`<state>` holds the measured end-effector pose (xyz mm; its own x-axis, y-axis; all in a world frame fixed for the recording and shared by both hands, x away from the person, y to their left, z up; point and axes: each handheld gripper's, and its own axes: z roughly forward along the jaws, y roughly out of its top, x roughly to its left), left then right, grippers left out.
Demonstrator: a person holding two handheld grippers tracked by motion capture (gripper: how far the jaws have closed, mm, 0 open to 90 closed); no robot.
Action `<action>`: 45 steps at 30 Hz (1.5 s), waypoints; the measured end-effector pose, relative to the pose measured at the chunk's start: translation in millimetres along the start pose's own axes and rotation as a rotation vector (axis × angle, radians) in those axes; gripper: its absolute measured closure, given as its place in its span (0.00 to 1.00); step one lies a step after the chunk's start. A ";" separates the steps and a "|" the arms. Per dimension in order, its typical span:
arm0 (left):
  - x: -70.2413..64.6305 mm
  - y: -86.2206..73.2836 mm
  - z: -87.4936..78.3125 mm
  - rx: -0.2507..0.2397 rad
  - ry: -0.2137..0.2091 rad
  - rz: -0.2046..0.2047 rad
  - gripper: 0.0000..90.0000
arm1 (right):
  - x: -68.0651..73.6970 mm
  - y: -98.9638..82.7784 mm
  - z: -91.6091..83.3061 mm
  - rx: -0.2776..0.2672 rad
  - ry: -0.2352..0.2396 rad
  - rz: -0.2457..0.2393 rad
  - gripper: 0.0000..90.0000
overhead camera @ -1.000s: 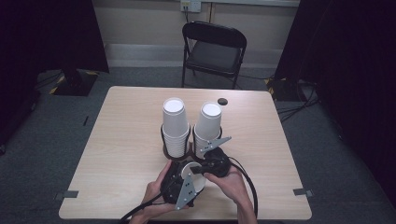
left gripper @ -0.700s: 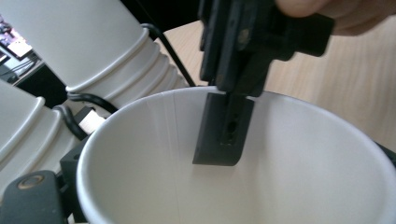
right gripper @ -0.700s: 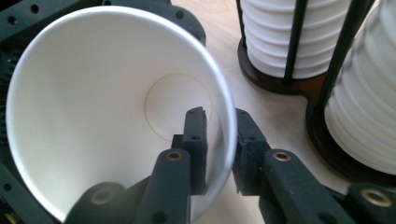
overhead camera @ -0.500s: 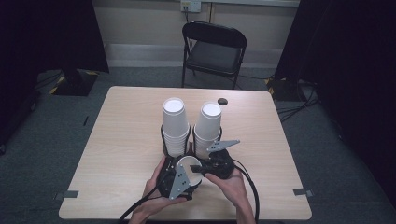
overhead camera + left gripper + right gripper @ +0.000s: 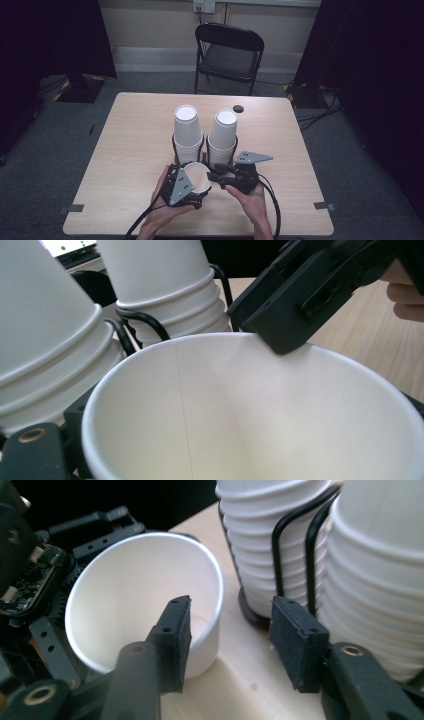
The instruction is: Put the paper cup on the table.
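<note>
Fingers of the right gripper (image 5: 230, 640) have just been opening, nothing between them — the paper cup (image 5: 199, 177) sits clamped in the left gripper (image 5: 192, 186), pulled free; placing remains.

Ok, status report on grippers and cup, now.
Left gripper shut on loose cup. Right gripper just opened, nothing between jaws, beside cup rim. Cup stacks close behind.
</note>
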<state>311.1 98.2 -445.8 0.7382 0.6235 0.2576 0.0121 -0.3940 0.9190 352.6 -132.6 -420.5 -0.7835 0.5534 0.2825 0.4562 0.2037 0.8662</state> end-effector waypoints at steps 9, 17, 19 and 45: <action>13.0 -8.1 -7.4 -0.015 0.013 -0.093 0.11 | 0.2 -7.8 -16.7 -0.145 -0.094 -0.026 0.44; 21.0 -13.1 -17.6 -0.031 0.021 -0.150 0.10 | -0.6 -22.3 -25.2 -0.212 -0.144 -0.015 0.35; 25.6 -16.0 -21.5 -0.039 0.030 -0.174 0.10 | -2.6 -28.0 -26.4 -0.225 -0.171 -0.003 0.32; 82.8 -41.3 -48.3 -0.039 0.142 -0.299 0.10 | -21.2 -81.2 -40.0 -0.279 -0.392 -0.035 0.17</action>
<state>339.1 198.7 -448.1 0.6045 0.7966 0.0109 0.1866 -0.1550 0.9701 315.3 -193.1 -480.3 -0.5539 0.8238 0.1208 0.2600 0.0333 0.9650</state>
